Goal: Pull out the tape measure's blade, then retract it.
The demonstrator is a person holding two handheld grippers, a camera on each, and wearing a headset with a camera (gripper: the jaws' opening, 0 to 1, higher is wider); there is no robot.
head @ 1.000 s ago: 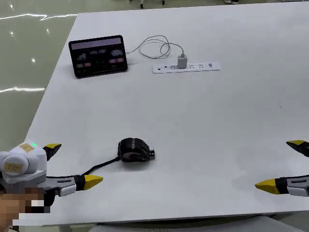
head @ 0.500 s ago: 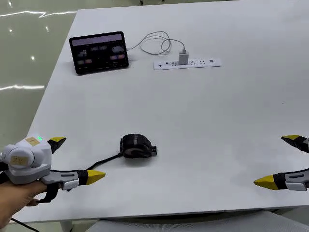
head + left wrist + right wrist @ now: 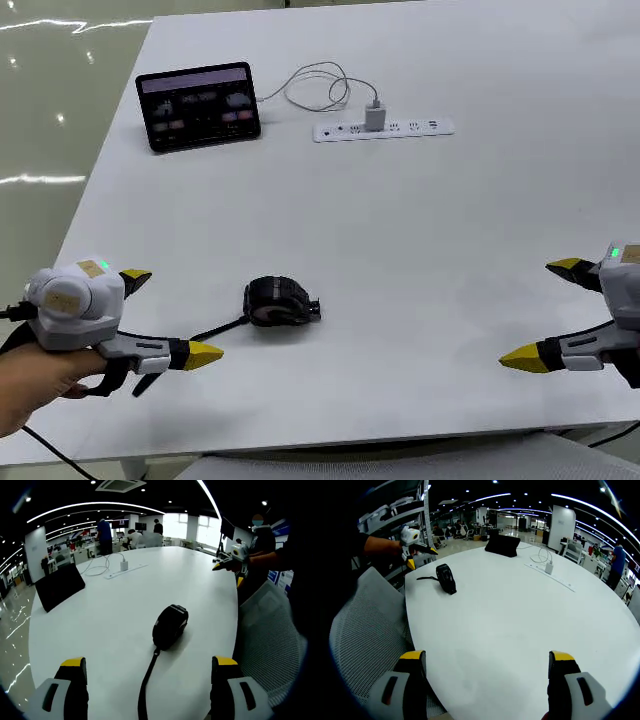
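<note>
The tape measure (image 3: 278, 303) lies just ahead of the wide, empty left tool (image 3: 170, 313), well apart from the equally wide right tool (image 3: 538, 312), so a one-sided nudge could skid it across the worktop (image 3: 400, 250).

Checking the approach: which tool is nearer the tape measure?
The left tool, its open jaws facing the tape measure close by; the right tool is much farther off.

The left gripper (image 3: 172, 313) is showing a rounded pale-grey housing, tan stickers and a glowing green light; the right gripper (image 3: 538, 312) is matching it; grey jaws are ending in yellow tips; a black cable (image 3: 40, 443) is trailing under the hand (image 3: 40, 385).
</note>
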